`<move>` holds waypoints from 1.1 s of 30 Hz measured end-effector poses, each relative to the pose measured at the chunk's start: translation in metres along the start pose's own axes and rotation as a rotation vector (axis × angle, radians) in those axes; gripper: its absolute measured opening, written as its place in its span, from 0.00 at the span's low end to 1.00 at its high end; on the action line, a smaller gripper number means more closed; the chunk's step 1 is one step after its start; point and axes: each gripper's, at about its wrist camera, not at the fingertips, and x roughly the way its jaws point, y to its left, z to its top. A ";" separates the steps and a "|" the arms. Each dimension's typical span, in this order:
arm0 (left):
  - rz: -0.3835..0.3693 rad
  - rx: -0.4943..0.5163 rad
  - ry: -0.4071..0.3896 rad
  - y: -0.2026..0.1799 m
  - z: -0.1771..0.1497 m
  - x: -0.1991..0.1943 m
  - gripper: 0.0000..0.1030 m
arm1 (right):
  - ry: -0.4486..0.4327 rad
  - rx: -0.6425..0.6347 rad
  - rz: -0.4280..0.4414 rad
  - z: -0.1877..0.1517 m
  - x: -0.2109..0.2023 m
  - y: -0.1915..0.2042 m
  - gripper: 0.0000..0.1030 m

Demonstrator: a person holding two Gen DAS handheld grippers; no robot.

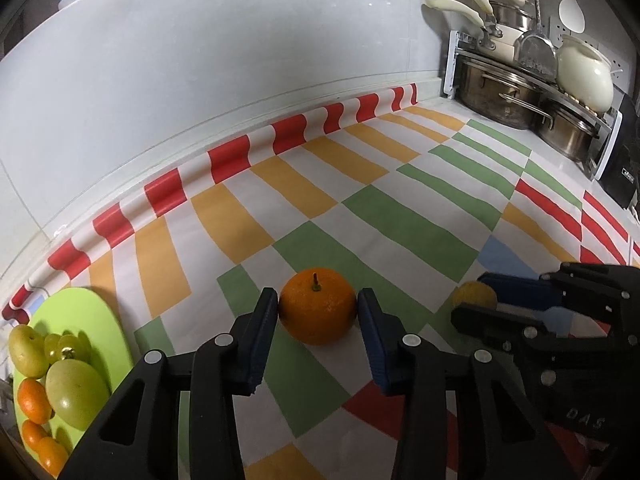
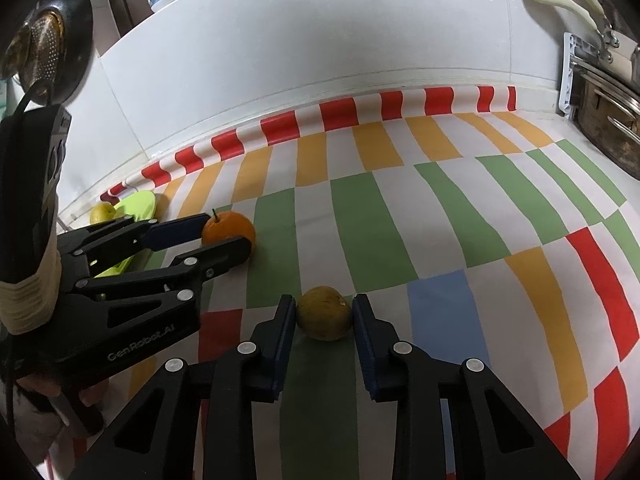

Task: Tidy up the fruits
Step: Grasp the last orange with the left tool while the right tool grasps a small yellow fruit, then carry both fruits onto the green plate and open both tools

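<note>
Striped cloth (image 1: 400, 220) in red, orange and green covers the counter. At 6 o'clock in the left wrist view, the left gripper (image 1: 317, 312) brackets an orange (image 1: 317, 310), pads touching both sides. At 3 o'clock the right gripper (image 2: 324, 314) likewise flanks a yellow-brown fruit (image 2: 324, 312). At 8 o'clock, a green plate (image 1: 96, 320) carries more fruit
</note>
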 end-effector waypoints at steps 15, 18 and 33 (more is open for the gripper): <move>0.026 -0.058 -0.047 0.001 -0.012 -0.053 0.40 | -0.057 -0.039 0.014 0.007 -0.029 0.012 0.30; 0.034 -0.074 -0.063 0.001 -0.013 -0.066 0.40 | -0.074 -0.054 0.024 0.009 -0.039 0.018 0.30; 0.112 -0.179 -0.126 0.008 -0.038 -0.129 0.40 | -0.119 -0.138 0.083 0.008 -0.075 0.051 0.30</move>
